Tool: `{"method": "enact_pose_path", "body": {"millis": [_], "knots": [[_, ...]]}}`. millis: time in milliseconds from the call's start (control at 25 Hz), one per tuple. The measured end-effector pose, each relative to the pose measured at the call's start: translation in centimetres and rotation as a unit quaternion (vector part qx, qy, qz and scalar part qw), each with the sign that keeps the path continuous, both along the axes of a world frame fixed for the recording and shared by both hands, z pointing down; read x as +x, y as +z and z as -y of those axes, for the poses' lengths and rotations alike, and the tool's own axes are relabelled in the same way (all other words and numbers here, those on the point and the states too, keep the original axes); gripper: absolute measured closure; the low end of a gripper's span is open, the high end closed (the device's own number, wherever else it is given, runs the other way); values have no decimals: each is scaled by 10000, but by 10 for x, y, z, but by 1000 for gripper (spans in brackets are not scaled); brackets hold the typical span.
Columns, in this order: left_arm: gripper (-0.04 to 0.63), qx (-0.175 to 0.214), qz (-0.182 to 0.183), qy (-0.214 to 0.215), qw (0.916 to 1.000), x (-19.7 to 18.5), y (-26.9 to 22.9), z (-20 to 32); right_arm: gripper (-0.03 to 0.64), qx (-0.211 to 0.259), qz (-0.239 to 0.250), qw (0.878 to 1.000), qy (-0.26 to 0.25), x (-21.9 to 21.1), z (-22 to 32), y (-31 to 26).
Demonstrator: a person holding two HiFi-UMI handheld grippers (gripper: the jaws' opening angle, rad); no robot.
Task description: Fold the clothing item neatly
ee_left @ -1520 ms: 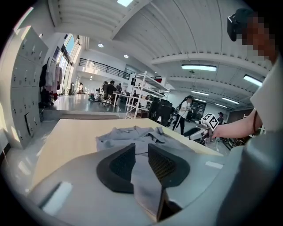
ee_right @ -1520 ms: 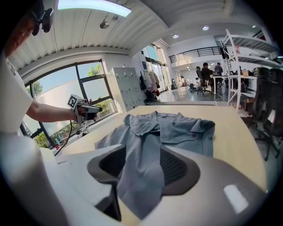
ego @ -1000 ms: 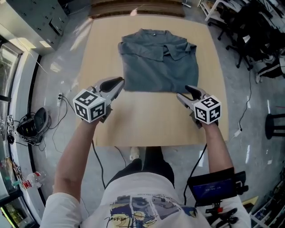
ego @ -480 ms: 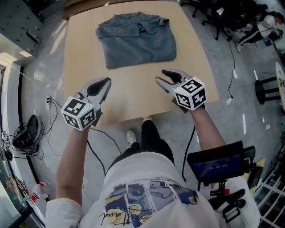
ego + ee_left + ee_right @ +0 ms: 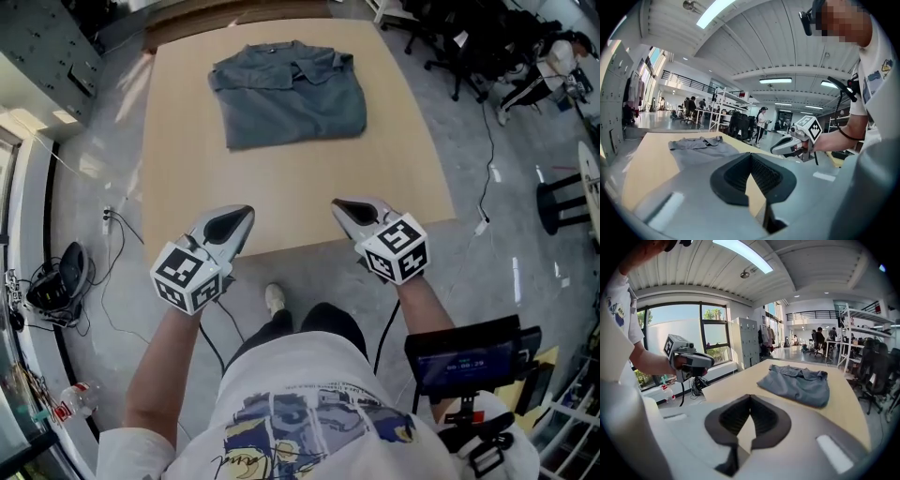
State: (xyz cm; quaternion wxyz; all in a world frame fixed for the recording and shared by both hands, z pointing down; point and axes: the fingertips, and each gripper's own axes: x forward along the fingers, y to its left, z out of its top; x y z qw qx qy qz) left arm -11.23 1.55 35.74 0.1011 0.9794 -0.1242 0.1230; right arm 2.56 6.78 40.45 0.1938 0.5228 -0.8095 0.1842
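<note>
A grey collared shirt [image 5: 291,94] lies folded into a rough rectangle at the far end of the wooden table [image 5: 281,197]. It also shows in the left gripper view [image 5: 701,145] and the right gripper view [image 5: 799,383]. My left gripper [image 5: 247,212] hovers at the table's near edge, shut and empty, its dark pads together [image 5: 750,154]. My right gripper [image 5: 337,203] is level with it on the right. Its jaws have just closed with nothing between them [image 5: 750,397]. Both grippers are well back from the shirt. Each one sees the other: the right gripper [image 5: 774,150], the left gripper [image 5: 711,363].
Office chairs [image 5: 487,47] stand beyond the table's right side. Cables and a dark device [image 5: 56,272] lie on the floor at the left. A small screen [image 5: 464,361] hangs at the person's right hip. A shoe [image 5: 274,298] shows under the near table edge.
Both grippers have drawn back from the shirt's near hem to the table's near edge. The right jaws, open before, are now shut. The shirt has stayed in place.
</note>
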Motion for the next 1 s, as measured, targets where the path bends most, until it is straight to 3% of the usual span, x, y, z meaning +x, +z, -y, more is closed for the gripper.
{"method": "enact_pose_path", "body": {"millis": [280,560,800,1000], "knots": [[589,-124,-96,2,9999,11,-14,-74,614,-171,13,9998,-63,2,-74,4],[589,-150,-33,-3,9999,33,-23,-157,614,-51,105,9998,-149,24,-152,-13],[589,-194,58,31,9998,27,-28,-198,614,138,54,9990,-421,3,-175,-22],[589,-189,37,195,9996,26,-29,-209,614,359,20,9987,-366,-1,-179,-39]]}}
